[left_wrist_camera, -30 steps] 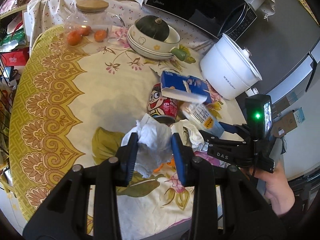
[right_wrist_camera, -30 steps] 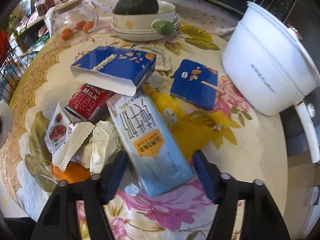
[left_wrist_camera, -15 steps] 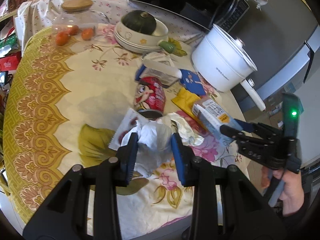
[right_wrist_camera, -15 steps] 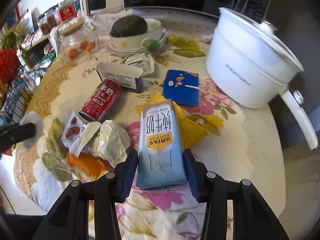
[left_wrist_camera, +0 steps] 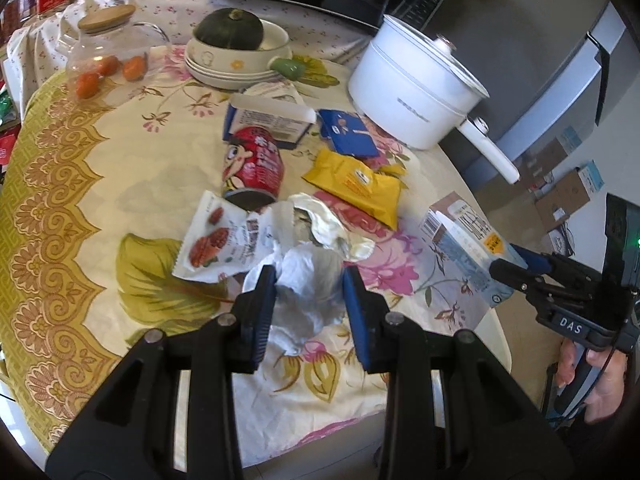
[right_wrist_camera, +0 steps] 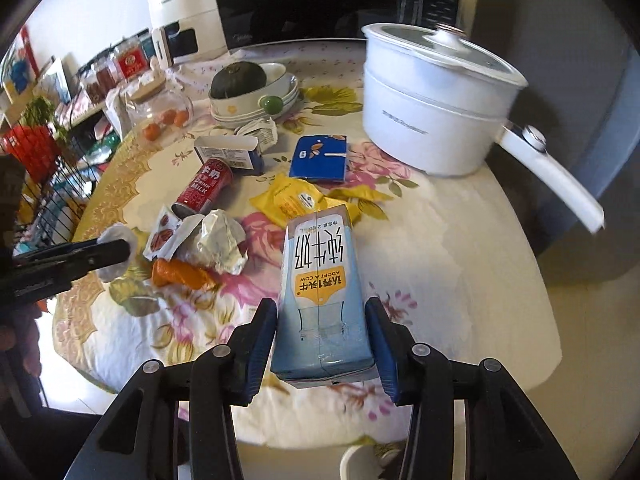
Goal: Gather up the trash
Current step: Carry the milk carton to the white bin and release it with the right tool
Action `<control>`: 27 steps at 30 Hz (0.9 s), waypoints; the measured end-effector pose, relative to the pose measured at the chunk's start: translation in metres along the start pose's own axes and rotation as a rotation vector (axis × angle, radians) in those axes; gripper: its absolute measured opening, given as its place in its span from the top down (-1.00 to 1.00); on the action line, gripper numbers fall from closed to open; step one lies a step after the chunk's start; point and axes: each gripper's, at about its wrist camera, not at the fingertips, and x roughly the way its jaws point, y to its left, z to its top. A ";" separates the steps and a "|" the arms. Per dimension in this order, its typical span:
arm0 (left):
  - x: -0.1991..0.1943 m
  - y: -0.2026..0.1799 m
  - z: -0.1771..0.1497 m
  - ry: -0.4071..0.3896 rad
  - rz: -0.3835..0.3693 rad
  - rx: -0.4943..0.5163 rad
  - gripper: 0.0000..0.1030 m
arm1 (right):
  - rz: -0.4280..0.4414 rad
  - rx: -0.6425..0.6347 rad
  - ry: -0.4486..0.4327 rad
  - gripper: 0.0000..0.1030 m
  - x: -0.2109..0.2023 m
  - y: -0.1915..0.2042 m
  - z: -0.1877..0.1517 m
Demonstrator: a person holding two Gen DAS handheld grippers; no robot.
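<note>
The left gripper [left_wrist_camera: 309, 295], black-armed with blue pads, is gripping a crumpled white paper tissue [left_wrist_camera: 304, 292] between partly closed jaws, both pads pressing into its sides, and is holding it above the near edge of the round table covered in a flowered cream and gold cloth [left_wrist_camera: 60, 208]. The right gripper [right_wrist_camera: 322, 334], of the same make, is clamping a tall light-blue milk carton with a yellow label [right_wrist_camera: 320, 280] by its lower end; its jaws have just been closing onto the carton, and the pads are now lying flat against both side faces, with the carton lifted clear of the cloth and its top pointing away toward the table's middle. In the left wrist view that carton [left_wrist_camera: 466, 246] is showing at the right table edge, held by the other gripper with a hand [left_wrist_camera: 592, 376] behind it. More trash is lying on the cloth: a red drink can on its side [left_wrist_camera: 254, 166], a white snack wrapper printed with red fruit [left_wrist_camera: 222, 242], a crinkled silver foil wrapper [left_wrist_camera: 330, 226], a yellow plastic packet [left_wrist_camera: 356, 184], a flattened dark-blue box [left_wrist_camera: 350, 134] and an open blue-and-white carton box [left_wrist_camera: 268, 120]. Beyond them are standing a white electric pot with a long handle [left_wrist_camera: 412, 92] and a stack of cream bowls holding a dark green squash [left_wrist_camera: 236, 52].
</note>
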 end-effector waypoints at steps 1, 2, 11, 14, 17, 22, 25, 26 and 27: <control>0.002 -0.002 -0.002 0.007 -0.003 0.005 0.30 | -0.002 0.006 0.016 0.09 0.000 -0.004 -0.005; 0.003 -0.003 -0.004 0.012 -0.003 0.010 0.30 | -0.008 0.007 0.029 0.09 0.000 -0.005 -0.008; 0.015 -0.024 -0.023 0.064 -0.005 0.067 0.30 | -0.031 -0.003 0.065 0.09 -0.010 -0.023 -0.044; 0.018 -0.037 -0.029 0.075 -0.017 0.099 0.30 | -0.017 0.011 0.072 0.09 -0.019 -0.028 -0.059; 0.022 -0.051 -0.033 0.092 -0.039 0.130 0.30 | -0.011 0.011 0.082 0.09 -0.028 -0.032 -0.075; 0.030 -0.079 -0.041 0.114 -0.071 0.194 0.30 | -0.028 0.021 0.095 0.09 -0.042 -0.048 -0.097; 0.037 -0.099 -0.046 0.127 -0.082 0.236 0.30 | -0.032 0.051 0.101 0.09 -0.052 -0.063 -0.108; 0.038 -0.105 -0.048 0.130 -0.085 0.250 0.30 | -0.034 0.061 0.102 0.09 -0.054 -0.067 -0.112; 0.040 -0.111 -0.051 0.131 -0.086 0.264 0.30 | -0.034 0.074 0.106 0.09 -0.057 -0.073 -0.117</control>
